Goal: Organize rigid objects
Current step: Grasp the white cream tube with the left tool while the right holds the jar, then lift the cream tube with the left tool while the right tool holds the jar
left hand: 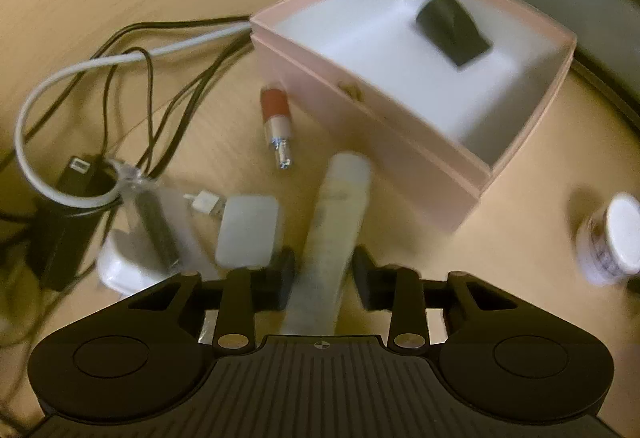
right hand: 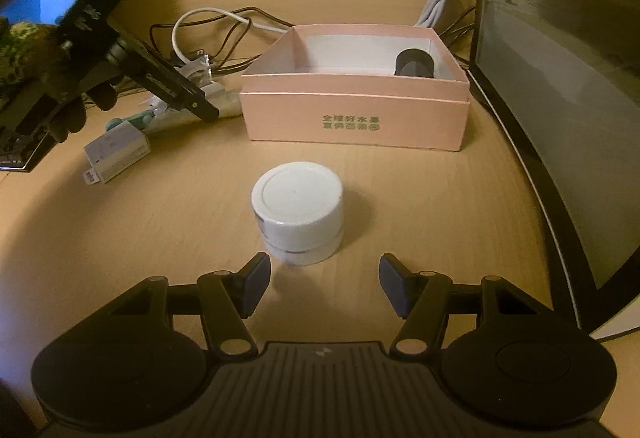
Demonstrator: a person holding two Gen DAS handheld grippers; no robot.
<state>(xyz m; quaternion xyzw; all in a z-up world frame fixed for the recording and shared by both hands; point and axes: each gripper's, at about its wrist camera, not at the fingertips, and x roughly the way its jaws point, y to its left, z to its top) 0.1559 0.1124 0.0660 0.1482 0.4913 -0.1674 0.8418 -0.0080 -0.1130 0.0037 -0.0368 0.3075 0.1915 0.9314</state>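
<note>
The open pink cardboard box with a white lining [right hand: 354,118] is sitting toward twelve o'clock on the pale wooden worktop [right hand: 160,222], and a dark rounded object [right hand: 414,63] is resting in its far right corner. A dark curved screen edge [right hand: 520,142] is closing off the worktop at three o'clock, just beside the box, so the open room is lying in front of the box and toward nine o'clock. The short white round jar with a flat lid [right hand: 298,208] is standing upright in that open stretch, well apart from the box front. The right gripper [right hand: 325,284] is hovering low just behind the jar, its jaws spread wide and the jar sitting ahead of the gap, touching neither finger. In the left wrist view the left gripper [left hand: 323,274] is pointing toward the box's near corner, its jaws standing either side of a long pale cream tube [left hand: 334,238]; blur is making it hard to tell whether they are pressing it. A small red-and-silver lipstick [left hand: 277,122] is lying at eleven o'clock beside the box wall, a white square charger [left hand: 247,232] is lying just left of the tube, and tangled black and white cables [left hand: 120,54] are crowding ten o'clock.
</note>
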